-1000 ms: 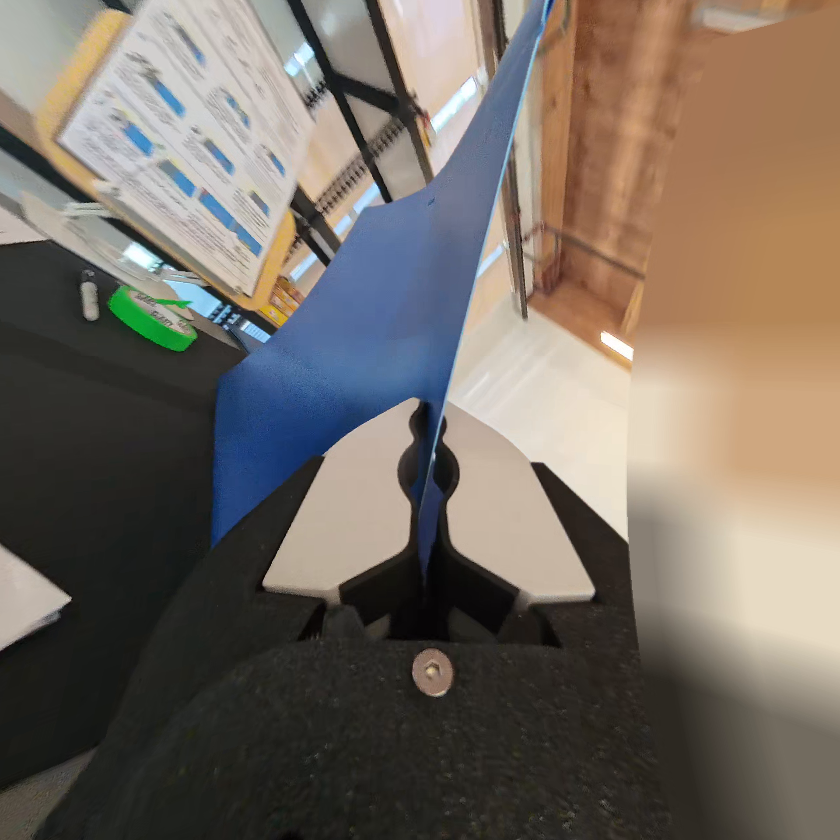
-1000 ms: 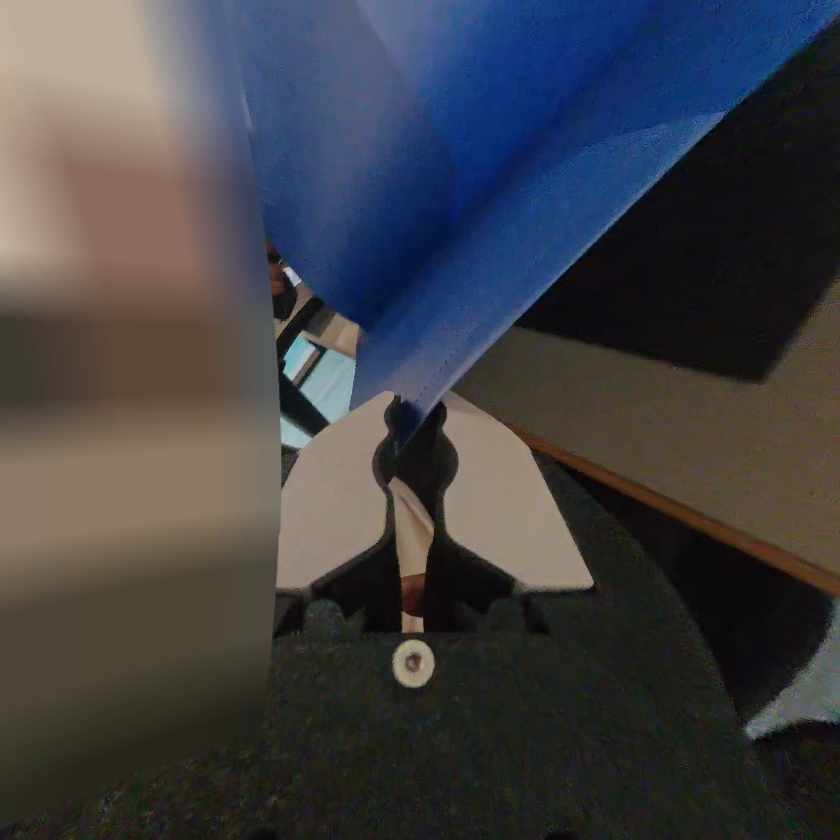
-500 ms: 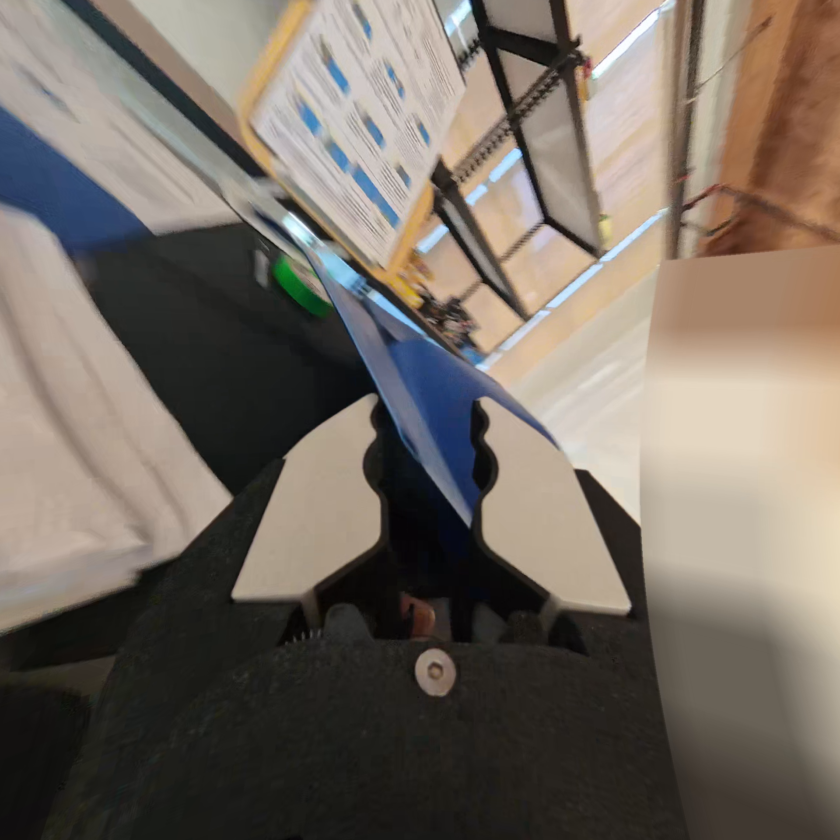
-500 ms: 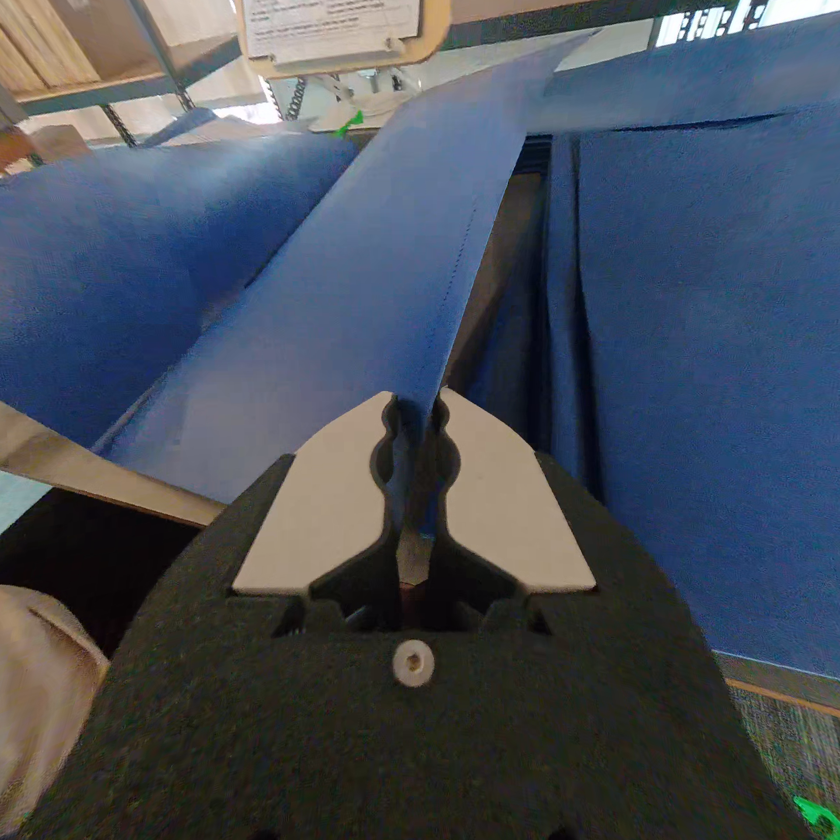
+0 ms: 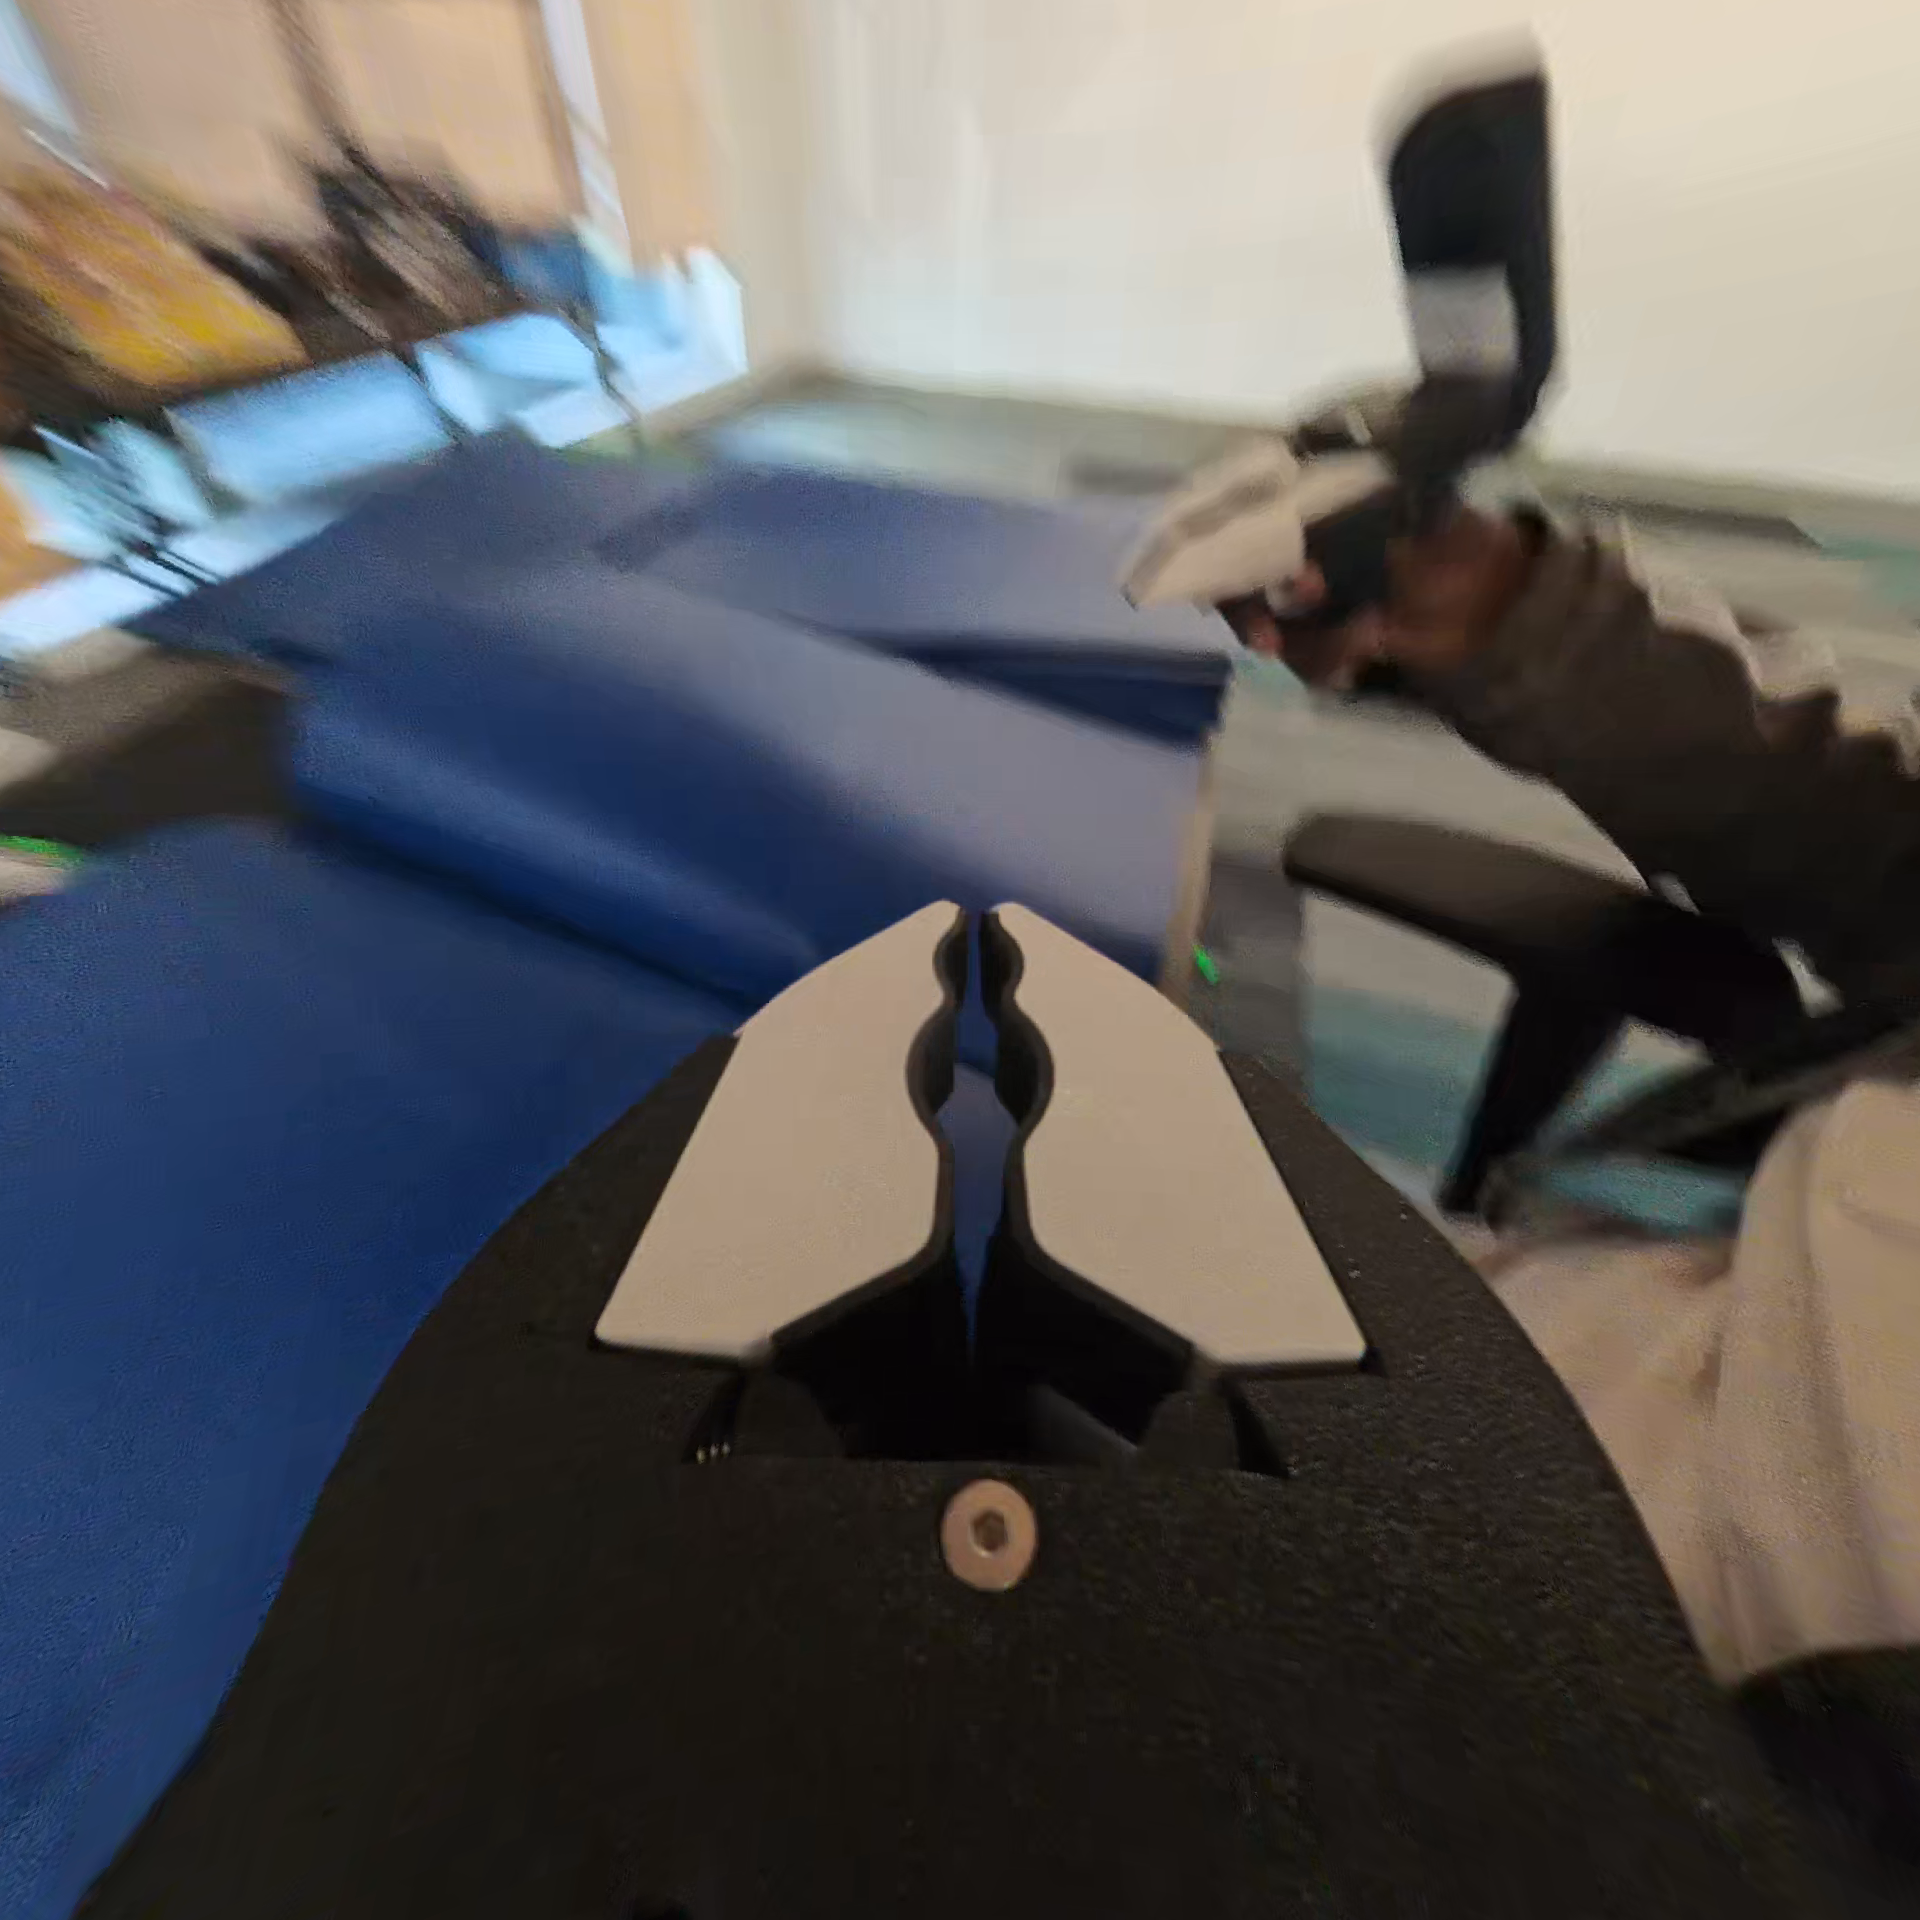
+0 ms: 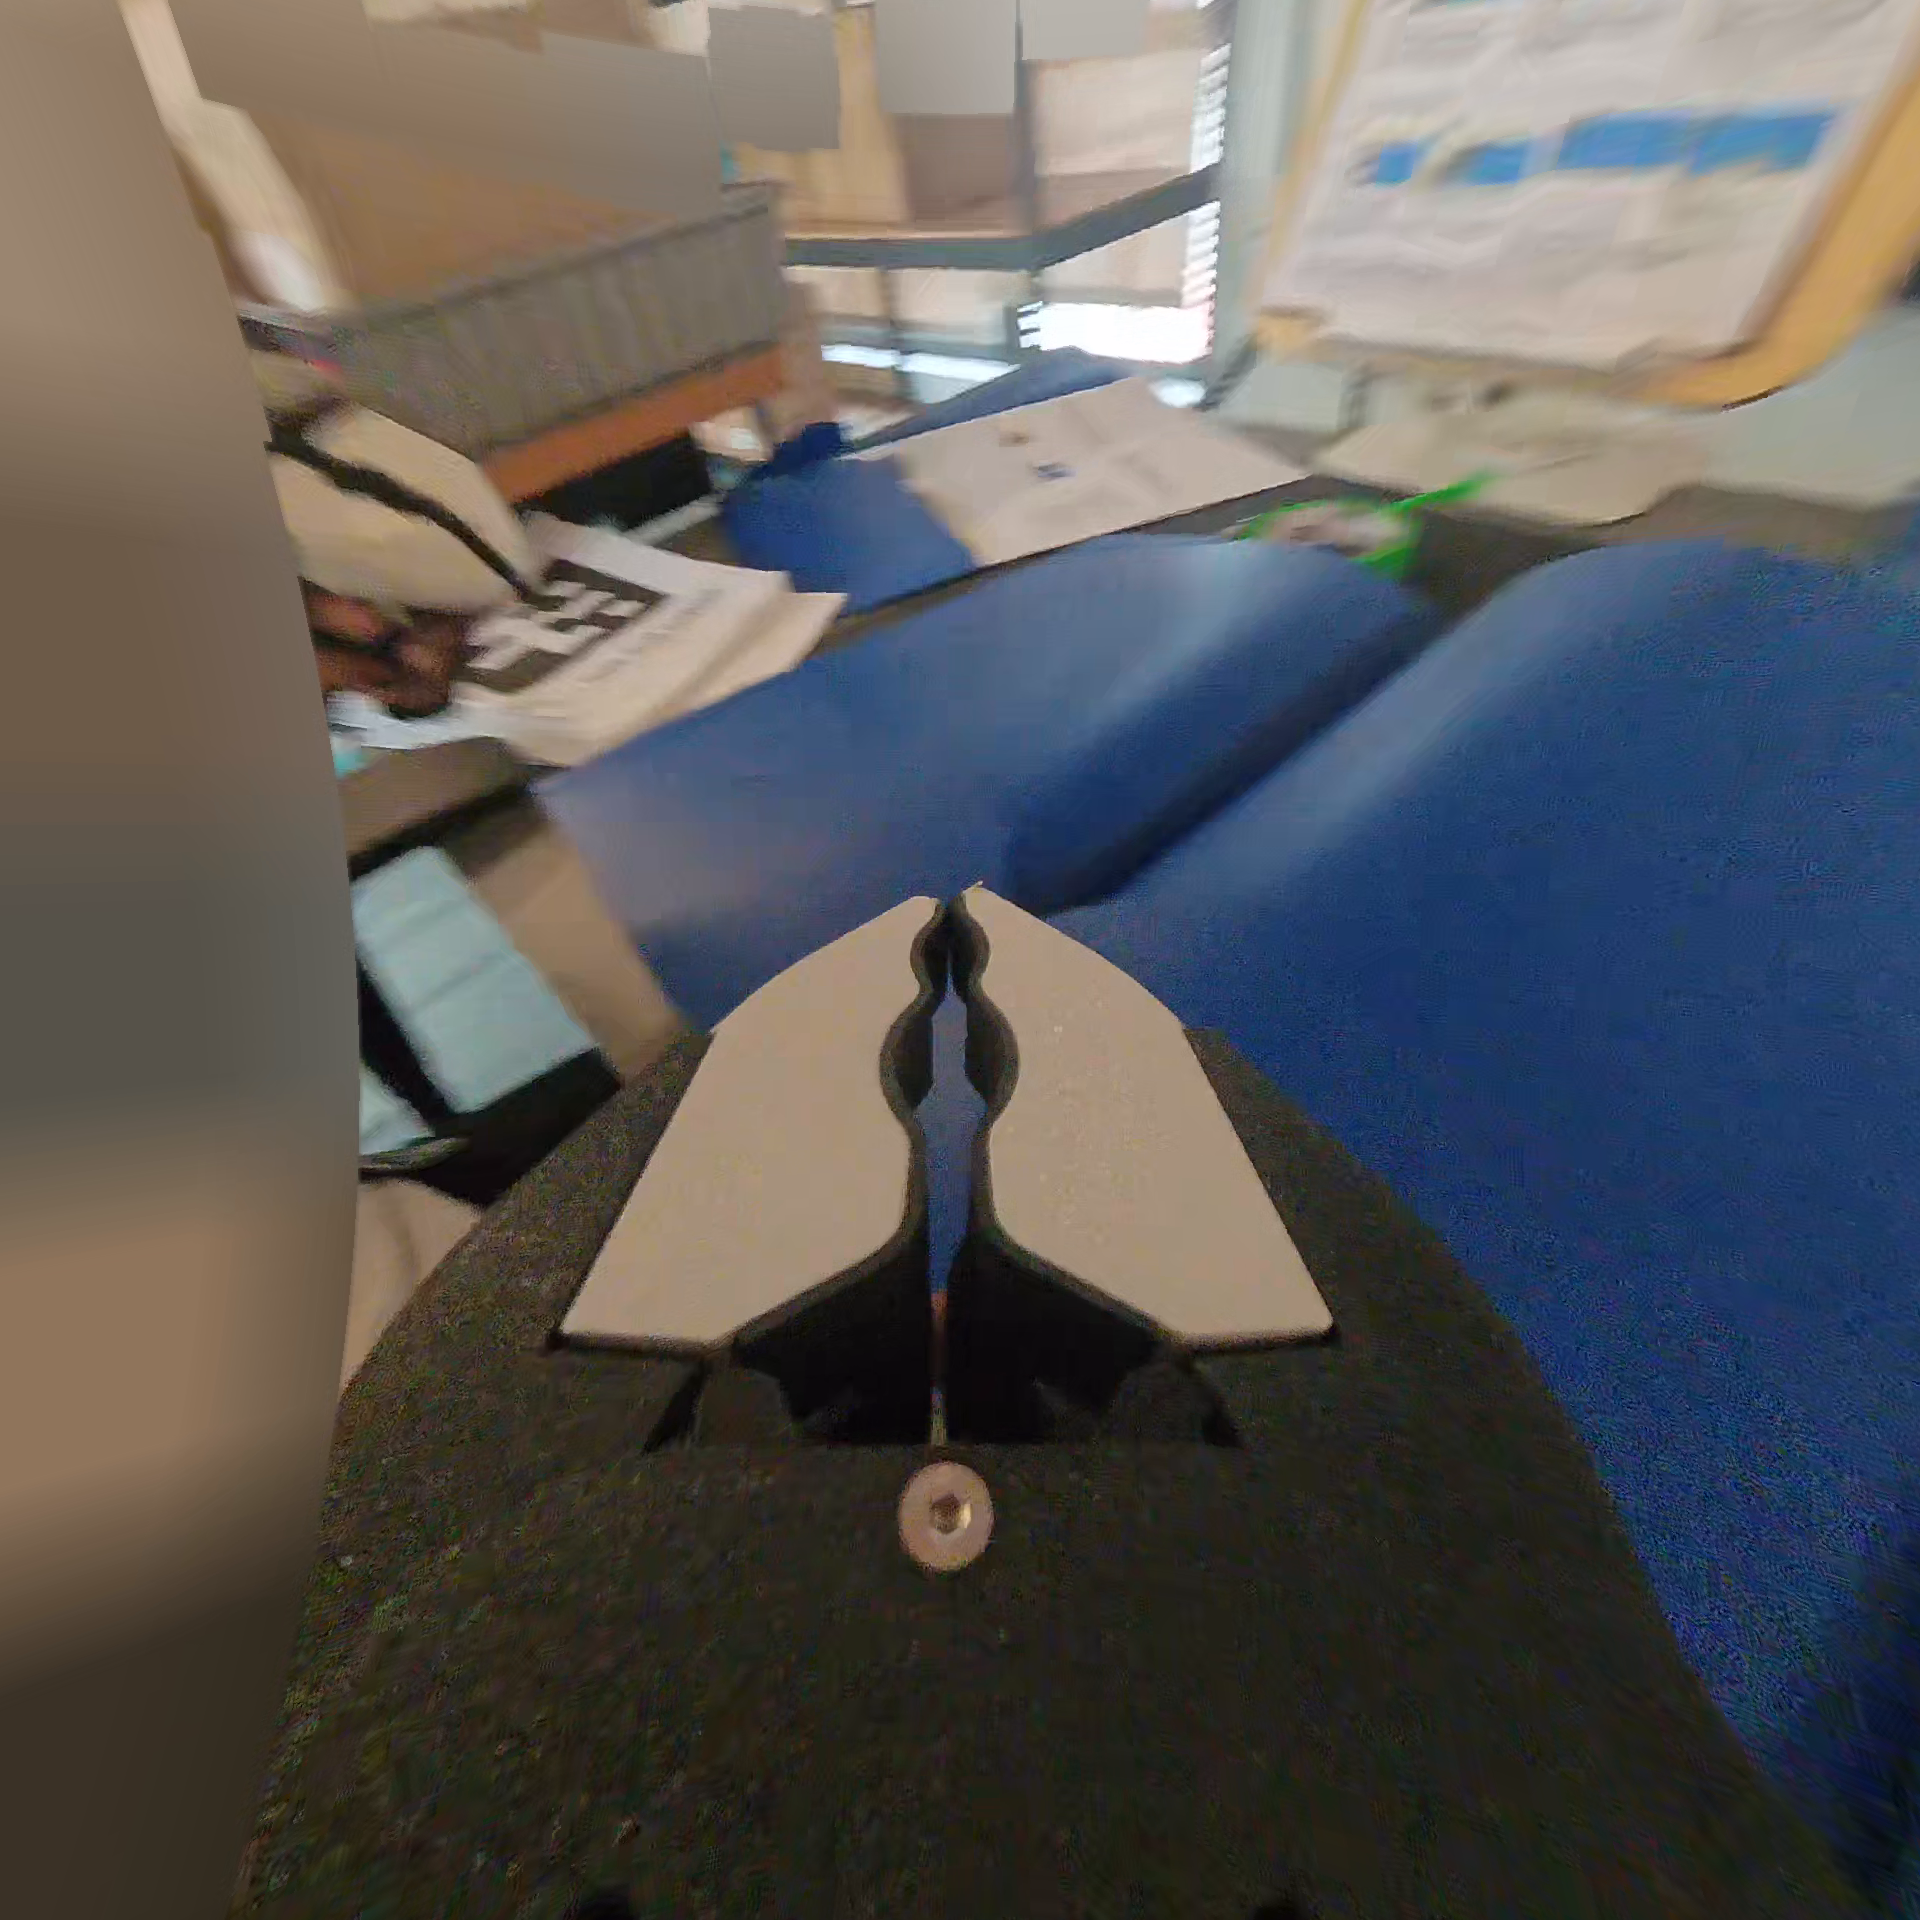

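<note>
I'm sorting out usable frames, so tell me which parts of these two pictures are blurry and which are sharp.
Left wrist view: left gripper is sharp; blue fabric and the far right gripper are motion-smeared. Right wrist view: right gripper is sharp, background shelving smeared.

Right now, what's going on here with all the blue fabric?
A person is working two handheld grippers over blue fabric spread on a table. The left gripper and the right gripper are both shut and appear empty. A fold of the fabric bulges just ahead of them. Both views are motion-blurred.
</note>
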### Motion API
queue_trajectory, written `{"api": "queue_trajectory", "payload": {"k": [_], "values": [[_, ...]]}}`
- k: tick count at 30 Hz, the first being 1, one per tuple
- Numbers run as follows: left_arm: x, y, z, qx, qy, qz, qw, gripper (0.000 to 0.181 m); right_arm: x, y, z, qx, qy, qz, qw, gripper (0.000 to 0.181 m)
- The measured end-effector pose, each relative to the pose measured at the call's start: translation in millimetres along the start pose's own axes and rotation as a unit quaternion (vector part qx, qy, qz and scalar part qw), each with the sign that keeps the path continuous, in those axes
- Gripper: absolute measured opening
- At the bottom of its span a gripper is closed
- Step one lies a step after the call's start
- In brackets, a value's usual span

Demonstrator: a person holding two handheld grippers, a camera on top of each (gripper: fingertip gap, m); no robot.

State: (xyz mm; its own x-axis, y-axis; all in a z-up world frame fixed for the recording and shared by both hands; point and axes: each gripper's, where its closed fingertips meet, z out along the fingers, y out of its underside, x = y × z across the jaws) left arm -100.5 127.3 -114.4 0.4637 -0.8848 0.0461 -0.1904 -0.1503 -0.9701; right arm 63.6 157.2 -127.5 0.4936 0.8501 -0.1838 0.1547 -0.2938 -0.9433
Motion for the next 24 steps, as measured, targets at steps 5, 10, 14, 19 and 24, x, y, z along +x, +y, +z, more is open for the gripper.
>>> {"api": "queue_trajectory", "payload": {"k": [5,10,14,19,24], "values": [[2,76,96,-0.096,0.089,0.042,0.991,0.002,-32,44,111,-0.152,-0.229,0.255,0.927,0.0],[9,132,135,-0.206,0.093,-0.036,0.973,0.002,10,96,155,-0.217,-0.17,0.354,0.894,0.0],[5,147,138,-0.238,0.093,-0.144,0.956,0.002,29,118,158,-0.24,-0.134,0.361,0.891,0.002],[4,147,139,-0.239,0.091,-0.155,0.954,0.001,48,113,172,-0.221,-0.096,0.328,0.913,0.0],[4,147,139,-0.239,0.093,-0.16,0.953,0.002,70,106,184,-0.206,-0.089,0.319,0.921,0.0]]}}
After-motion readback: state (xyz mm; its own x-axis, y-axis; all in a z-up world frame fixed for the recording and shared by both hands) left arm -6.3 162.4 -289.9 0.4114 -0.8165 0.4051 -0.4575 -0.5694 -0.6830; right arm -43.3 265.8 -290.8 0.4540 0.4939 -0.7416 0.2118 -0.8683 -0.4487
